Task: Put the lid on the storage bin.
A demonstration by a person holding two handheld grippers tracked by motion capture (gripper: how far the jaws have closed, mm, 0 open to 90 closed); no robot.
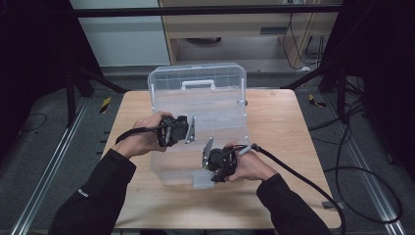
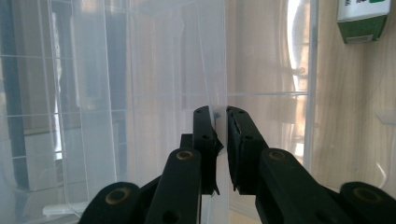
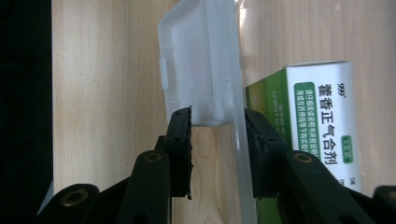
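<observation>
From the high view I see a clear plastic storage box [image 1: 195,142] standing in the middle of a light wooden table [image 1: 279,127]. Its long axis runs left to right across the table. Its lid [image 1: 198,85] is raised at the far side, with a white carry handle [image 1: 198,84] on it that also lies left to right. The open side of the box faces up and toward me.

My left gripper [image 1: 178,129] is at the box's left part, held by the left hand [image 1: 144,137]. In the left gripper view its jaws stand nearly closed, pinching a thin clear wall of the box [image 2: 219,93] that rises upright between them.

My right gripper [image 1: 218,164] is at the near front edge of the box, right of centre, held by the right hand [image 1: 249,166]. In the right gripper view its jaws stand part open around a white plastic latch [image 3: 196,70] and the clear edge of the box [image 3: 240,154]. The latch's long axis points straight away from the gripper. The jaws sit close on either side, but I cannot tell whether they press it firmly.

Through the clear plastic, a green and white medicine carton [image 3: 322,126] lies flat just beside the latch, its long axis parallel to it. A corner of the carton [image 2: 364,18] also shows in the left gripper view.
</observation>
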